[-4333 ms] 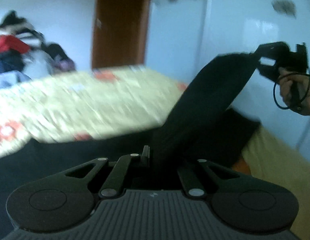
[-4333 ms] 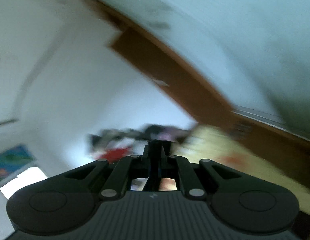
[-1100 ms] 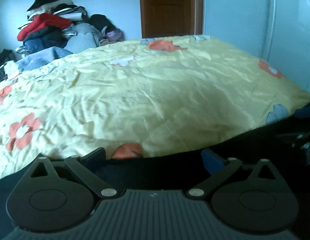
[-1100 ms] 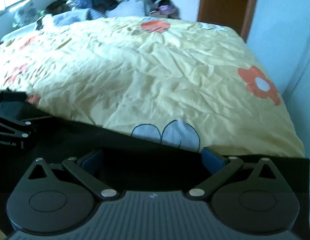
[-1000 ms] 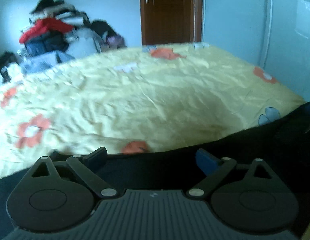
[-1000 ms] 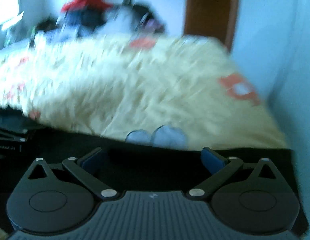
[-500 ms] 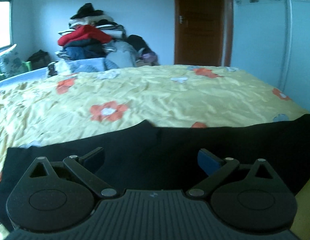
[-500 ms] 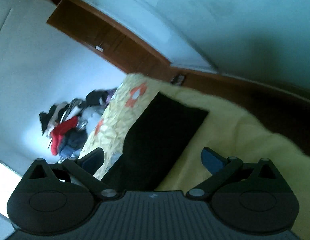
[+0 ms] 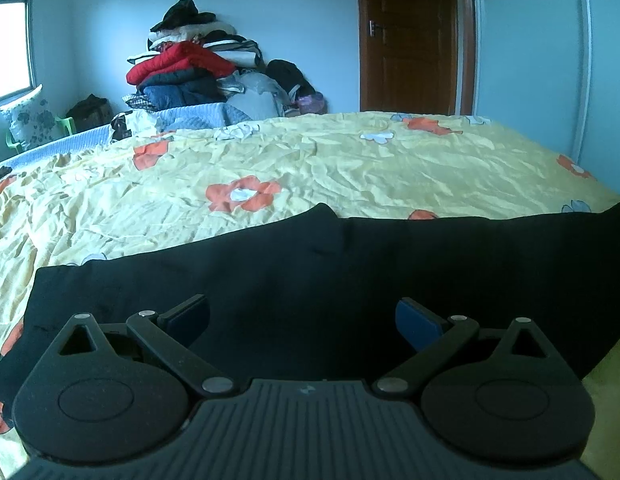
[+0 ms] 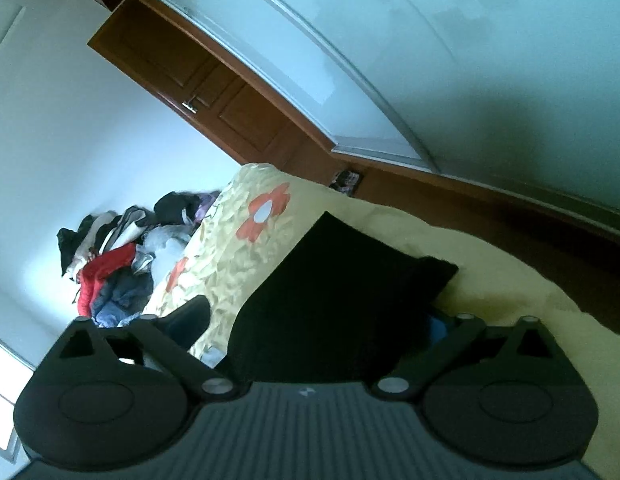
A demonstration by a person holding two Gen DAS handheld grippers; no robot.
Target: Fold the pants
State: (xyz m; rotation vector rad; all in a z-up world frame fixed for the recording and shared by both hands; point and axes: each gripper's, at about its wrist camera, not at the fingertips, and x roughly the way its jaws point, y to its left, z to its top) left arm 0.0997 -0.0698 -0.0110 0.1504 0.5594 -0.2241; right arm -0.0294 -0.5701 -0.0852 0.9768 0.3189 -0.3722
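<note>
The black pants [image 9: 350, 272] lie flat along the near edge of the yellow flowered bedspread [image 9: 310, 168]. My left gripper [image 9: 302, 320] is open and empty, held just above the pants near their middle. My right gripper [image 10: 318, 324] is open and empty, rolled to one side, looking along the right end of the pants [image 10: 334, 296], which lies on the bedspread [image 10: 238, 264]. Neither gripper touches the cloth as far as I can see.
A tall heap of clothes [image 9: 198, 76] stands at the far side of the bed. A brown door [image 9: 410, 36] and a white wardrobe [image 9: 550, 60] are at the back right. A window [image 9: 10, 48] is on the left. Dark floor [image 10: 530, 232] runs beside the bed.
Both grippers have let go of the pants, which now lie flat on the bed. The left gripper has drawn back a little. The right gripper has rolled sideways and lifted.
</note>
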